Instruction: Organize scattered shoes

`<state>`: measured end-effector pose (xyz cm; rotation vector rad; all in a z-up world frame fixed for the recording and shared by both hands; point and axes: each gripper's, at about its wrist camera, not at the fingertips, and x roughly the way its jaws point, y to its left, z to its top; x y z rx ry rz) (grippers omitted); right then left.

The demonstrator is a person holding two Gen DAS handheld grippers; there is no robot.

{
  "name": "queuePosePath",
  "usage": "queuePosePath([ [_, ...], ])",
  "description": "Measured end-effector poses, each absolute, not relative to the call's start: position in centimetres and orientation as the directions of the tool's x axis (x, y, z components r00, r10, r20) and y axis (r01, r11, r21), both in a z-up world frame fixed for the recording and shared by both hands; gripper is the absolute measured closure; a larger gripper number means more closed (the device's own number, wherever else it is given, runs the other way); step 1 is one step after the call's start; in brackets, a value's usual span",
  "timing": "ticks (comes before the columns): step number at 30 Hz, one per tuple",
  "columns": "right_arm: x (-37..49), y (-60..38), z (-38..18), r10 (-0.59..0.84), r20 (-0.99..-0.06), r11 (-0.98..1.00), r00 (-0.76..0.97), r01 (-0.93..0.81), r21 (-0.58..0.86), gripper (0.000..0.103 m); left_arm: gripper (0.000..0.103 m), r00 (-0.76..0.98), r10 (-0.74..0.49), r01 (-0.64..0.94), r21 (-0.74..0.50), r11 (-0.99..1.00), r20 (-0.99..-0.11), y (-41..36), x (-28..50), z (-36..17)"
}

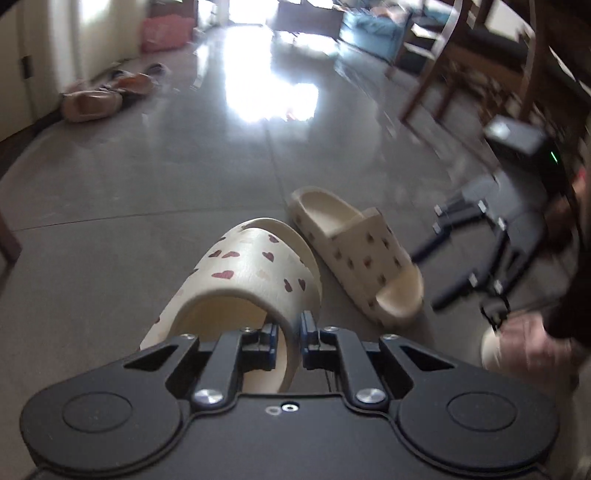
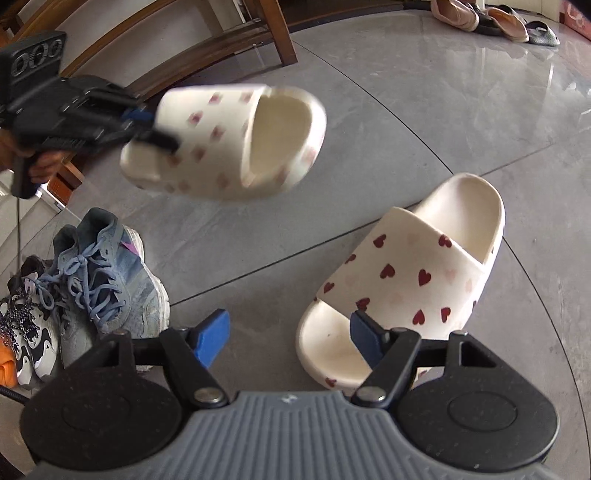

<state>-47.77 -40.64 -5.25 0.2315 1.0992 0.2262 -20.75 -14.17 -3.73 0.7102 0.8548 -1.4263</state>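
My left gripper [image 1: 290, 330] is shut on the strap edge of a cream slipper with red hearts [image 1: 251, 280] and holds it off the grey floor. The right wrist view shows this lifted slipper [image 2: 229, 144] blurred in the air, with the left gripper [image 2: 155, 129] and a hand behind it. The matching slipper [image 1: 354, 254] lies on the floor, sole down. My right gripper [image 2: 290, 332] is open just above that slipper's [image 2: 417, 280] toe end, its right finger [image 2: 364, 338] over the toe opening and nothing gripped. The right gripper [image 1: 436, 258] also shows open at the right of the left wrist view.
A pair of blue sneakers [image 2: 107, 273] and white-and-black sneakers [image 2: 29, 332] stand at the left. More shoes [image 2: 498, 18] lie far off by the wall, seen as brown shoes [image 1: 92, 103] near a pink bag [image 1: 166, 33]. Wooden chair legs [image 2: 280, 33] stand behind.
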Motion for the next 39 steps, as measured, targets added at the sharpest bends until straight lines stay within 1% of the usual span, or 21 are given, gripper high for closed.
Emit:
queuePosePath([
  [2,-47.8,-40.6,-5.3,0.293,-0.852,0.953,0.434,-0.062,0.297,0.027,0.085,-0.089,-0.461,0.995,-0.055,-0.087,-0.883,-14.9,-22.8,-4.1],
  [4,-47.9,-40.5,-5.2,0.295,-0.852,0.952,0.432,-0.058,0.3,0.027,0.08,-0.064,-0.384,0.98,0.015,-0.2,-0.921,-15.9,-24.8,-5.6],
  [7,-48.0,-40.5,-5.5,0.312,-0.852,0.945,0.42,-0.043,0.325,0.027,0.078,0.079,-0.326,0.929,0.188,-0.319,-0.942,-16.3,-27.4,-8.0],
  [8,-48.0,-40.7,-5.6,0.325,-0.85,0.939,0.414,-0.031,0.344,0.027,0.073,0.121,-0.322,0.915,0.231,-0.332,-0.939,-16.1,-27.7,-8.3],
  [10,-48.1,-40.8,-6.1,0.344,-0.849,0.927,0.402,-0.003,0.375,0.027,0.072,0.199,-0.316,0.882,0.31,-0.354,-0.928,-15.7,-28.1,-8.7],
  [12,-48.0,-41.1,-6.9,0.355,-0.848,0.914,0.394,0.043,0.403,0.027,0.066,0.201,-0.309,0.906,0.296,-0.302,-0.93,-14.8,-27.5,-8.3],
  [14,-47.9,-41.3,-7.6,0.338,-0.854,0.912,0.396,0.086,0.401,0.027,0.066,0.208,-0.314,0.93,0.286,-0.229,-0.926,-13.6,-26.8,-7.6],
  [16,-47.6,-41.5,-8.2,0.322,-0.859,0.903,0.398,0.144,0.405,0.026,0.066,0.219,-0.348,0.957,0.271,-0.107,-0.912,-12.3,-26.2,-6.6],
  [19,-47.5,-43.4,-9.5,0.302,-0.843,0.823,0.444,0.325,0.466,0.026,0.067,0.23,-0.407,0.972,0.226,0.06,-0.884,-11.3,-26.2,-5.4],
  [23,-48.3,-46.0,-10.1,0.271,-0.801,0.667,0.534,0.496,0.556,0.026,0.067,0.241,-0.449,0.969,0.192,0.153,-0.86,-10.8,-27.5,-5.3],
  [26,-49.0,-47.7,-10.7,0.265,-0.764,0.525,0.588,0.577,0.626,0.026,0.067,0.229,-0.474,0.968,0.149,0.2,-0.85,-10.6,-28.2,-5.9],
  [28,-48.7,-48.1,-11.2,0.246,-0.769,0.506,0.59,0.598,0.621,0.025,0.067,0.225,-0.488,0.965,0.125,0.23,-0.843,-10.5,-28.6,-6.3],
  [29,-48.3,-47.9,-11.0,0.229,-0.771,0.55,0.594,0.575,0.606,0.026,0.067,0.224,-0.495,0.962,0.111,0.248,-0.839,-10.4,-28.8,-6.4],
  [31,-46.7,-46.4,-9.9,0.175,-0.816,0.717,0.551,0.497,0.49,0.025,0.067,0.222,-0.502,0.958,0.09,0.273,-0.836,-10.1,-28.9,-6.0],
  [32,-45.4,-44.7,-9.3,0.136,-0.845,0.851,0.518,0.375,0.367,0.025,0.067,0.225,-0.505,0.955,0.086,0.284,-0.833,-10.0,-28.9,-5.9],
  [33,-44.7,-43.2,-9.2,0.114,-0.857,0.924,0.502,0.265,0.277,0.025,0.067,0.231,-0.506,0.951,0.084,0.296,-0.831,-9.8,-28.8,-5.8],
  [34,-44.4,-42.4,-9.2,0.107,-0.863,0.954,0.494,0.193,0.229,0.026,0.067,0.243,-0.507,0.947,0.088,0.309,-0.827,-9.7,-28.7,-5.8],
  [35,-44.1,-41.2,-9.4,0.103,-0.871,0.983,0.48,0.085,0.163,0.025,0.067,0.252,-0.51,0.943,0.09,0.32,-0.823,-9.6,-28.6,-5.7],
  [36,-43.9,-39.9,-9.6,0.097,-0.88,0.995,0.466,-0.035,0.091,0.028,0.067,0.254,-0.512,0.94,0.086,0.329,-0.821,-9.5,-28.5,-5.6],
  [39,-44.1,-37.4,-10.0,0.089,-0.882,0.961,0.462,-0.271,-0.045,0.027,0.067,0.267,-0.518,0.931,0.078,0.358,-0.812,-9.1,-28.2,-5.4],
])
